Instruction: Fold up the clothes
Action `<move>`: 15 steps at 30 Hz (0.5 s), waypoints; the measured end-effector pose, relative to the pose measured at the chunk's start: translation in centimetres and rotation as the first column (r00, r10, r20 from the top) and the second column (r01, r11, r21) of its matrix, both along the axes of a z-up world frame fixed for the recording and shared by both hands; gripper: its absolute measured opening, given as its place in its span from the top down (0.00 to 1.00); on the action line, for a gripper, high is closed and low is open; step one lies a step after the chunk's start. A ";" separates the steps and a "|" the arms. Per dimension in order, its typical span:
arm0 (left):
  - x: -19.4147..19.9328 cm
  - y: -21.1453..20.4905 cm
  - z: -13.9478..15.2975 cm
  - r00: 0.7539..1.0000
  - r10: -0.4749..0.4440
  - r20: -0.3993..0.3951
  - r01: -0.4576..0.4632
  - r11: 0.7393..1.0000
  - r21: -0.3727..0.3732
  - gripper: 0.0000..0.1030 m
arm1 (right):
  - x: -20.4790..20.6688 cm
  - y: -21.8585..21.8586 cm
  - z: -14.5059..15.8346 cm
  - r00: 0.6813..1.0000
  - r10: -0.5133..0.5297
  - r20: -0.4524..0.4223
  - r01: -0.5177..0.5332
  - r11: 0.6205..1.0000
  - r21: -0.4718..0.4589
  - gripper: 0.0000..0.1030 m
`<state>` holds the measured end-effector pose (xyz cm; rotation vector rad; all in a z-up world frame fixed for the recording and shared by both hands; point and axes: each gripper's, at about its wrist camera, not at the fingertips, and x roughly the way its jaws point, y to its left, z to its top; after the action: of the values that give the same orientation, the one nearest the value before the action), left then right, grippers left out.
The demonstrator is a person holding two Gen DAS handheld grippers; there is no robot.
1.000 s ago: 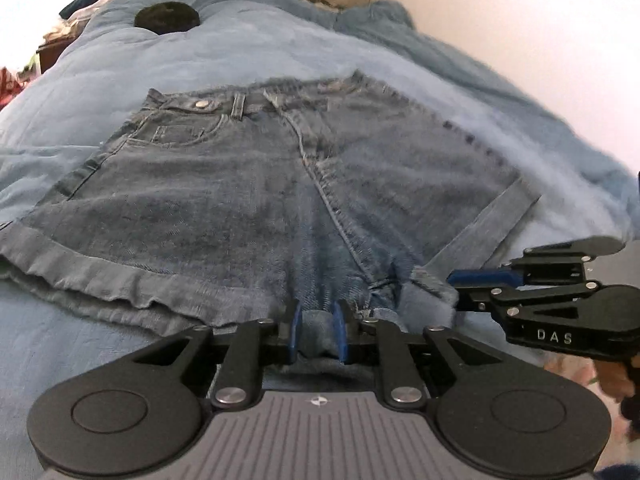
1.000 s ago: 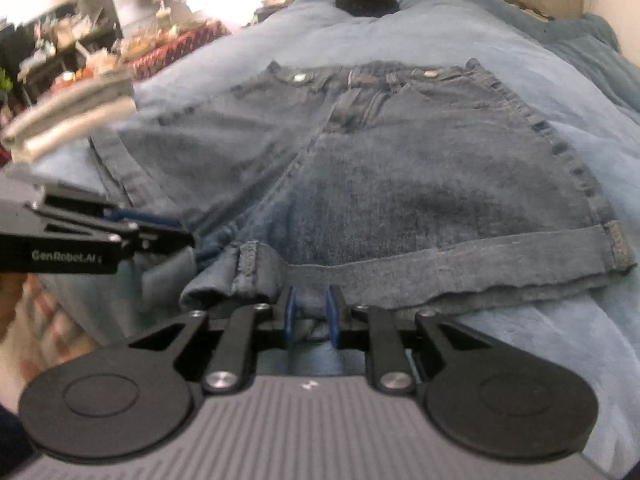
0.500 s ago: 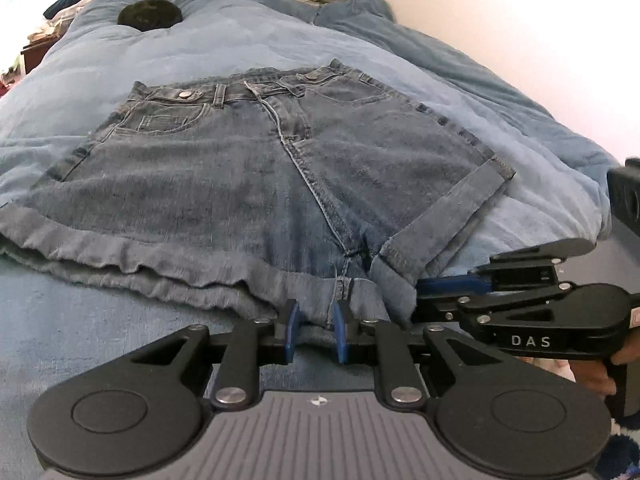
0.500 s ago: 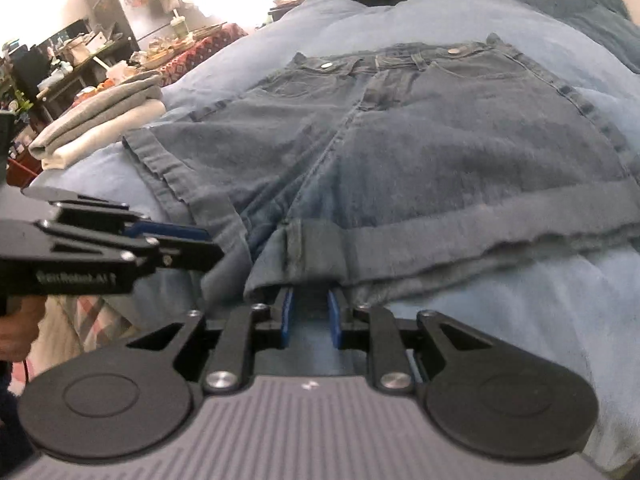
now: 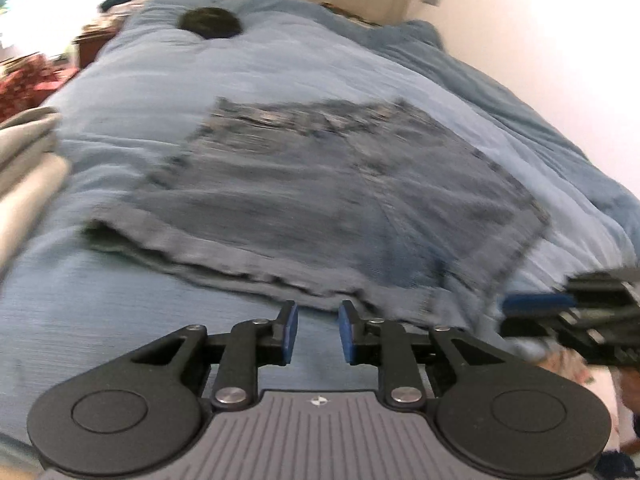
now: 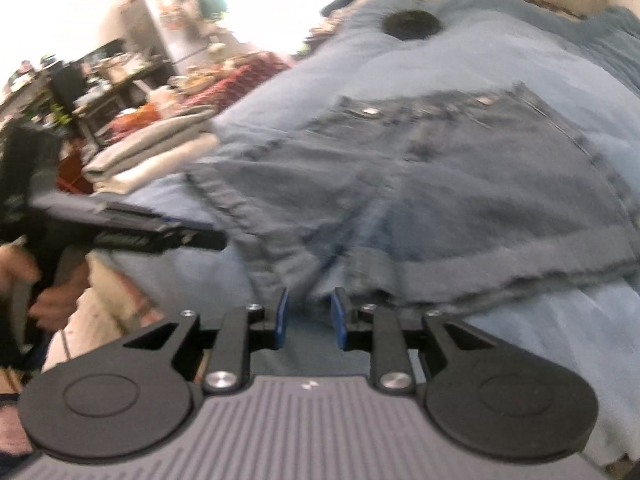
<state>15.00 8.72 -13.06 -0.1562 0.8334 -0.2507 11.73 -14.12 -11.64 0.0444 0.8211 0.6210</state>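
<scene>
Blue denim shorts (image 5: 340,200) lie flat on a blue bedspread (image 5: 200,80), waistband far, cuffed hems near. They also show in the right wrist view (image 6: 460,192). My left gripper (image 5: 318,330) is open and empty, just short of the near hem. My right gripper (image 6: 308,316) is open and empty, just short of the crotch and inner hems. Each gripper shows in the other's view: the right one (image 5: 568,312) at the right, the left one (image 6: 160,236) at the left. Both views are blurred by motion.
A round black object (image 5: 210,22) lies at the far end of the bed. Folded pale clothes (image 6: 148,152) are stacked at the bed's left edge. A cluttered table (image 6: 100,76) stands beyond them. A white wall (image 5: 540,40) runs along the right side.
Both grippers have let go of the shorts' hem and opened. Both have drawn back and up from the shorts, which now lie flat.
</scene>
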 end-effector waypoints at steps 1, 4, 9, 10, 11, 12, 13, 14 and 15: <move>0.1 0.9 0.1 1.000 0.027 -0.003 -0.027 1.000 0.004 0.77 | -0.2 0.7 0.2 1.000 0.025 0.011 -0.025 1.000 -0.005 0.72; 0.3 3.3 0.3 0.995 0.096 -0.004 -0.096 0.995 0.031 0.77 | -0.5 3.0 0.2 0.994 0.095 0.045 -0.093 0.994 -0.048 0.72; 0.5 6.4 0.9 0.989 0.150 0.013 -0.150 0.986 0.073 0.77 | -0.3 6.7 -1.5 0.981 0.181 0.063 -0.169 0.971 -0.168 0.72; 0.6 6.9 0.9 0.988 0.156 0.010 -0.157 0.986 0.065 0.77 | -0.2 7.3 -2.0 0.979 0.190 0.068 -0.174 0.965 -0.194 0.72; 0.8 7.5 1.0 0.987 0.162 0.008 -0.163 0.985 0.058 0.77 | -0.1 7.8 -2.4 0.978 0.194 0.077 -0.173 0.959 -0.223 0.72; 0.9 7.9 1.0 0.986 0.165 0.008 -0.165 0.985 0.053 0.77 | -0.1 8.2 -2.8 0.976 0.198 0.086 -0.171 0.953 -0.251 0.73; 1.1 8.2 1.1 0.985 0.170 0.009 -0.171 0.984 0.053 0.77 | 0.0 8.6 -3.2 0.975 0.202 0.095 -0.169 0.946 -0.278 0.74; 1.3 8.5 1.1 0.985 0.175 0.010 -0.175 0.983 0.053 0.77 | 0.0 8.9 -3.5 0.973 0.208 0.101 -0.170 0.940 -0.295 0.74; 1.6 8.8 1.1 0.984 0.177 0.012 -0.177 0.983 0.052 0.77 | 0.0 9.1 -3.8 0.972 0.211 0.105 -0.170 0.937 -0.306 0.75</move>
<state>16.63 17.56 -11.97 -0.1790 0.8132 -0.0618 11.69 -5.01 -15.44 -0.3514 0.7827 0.6703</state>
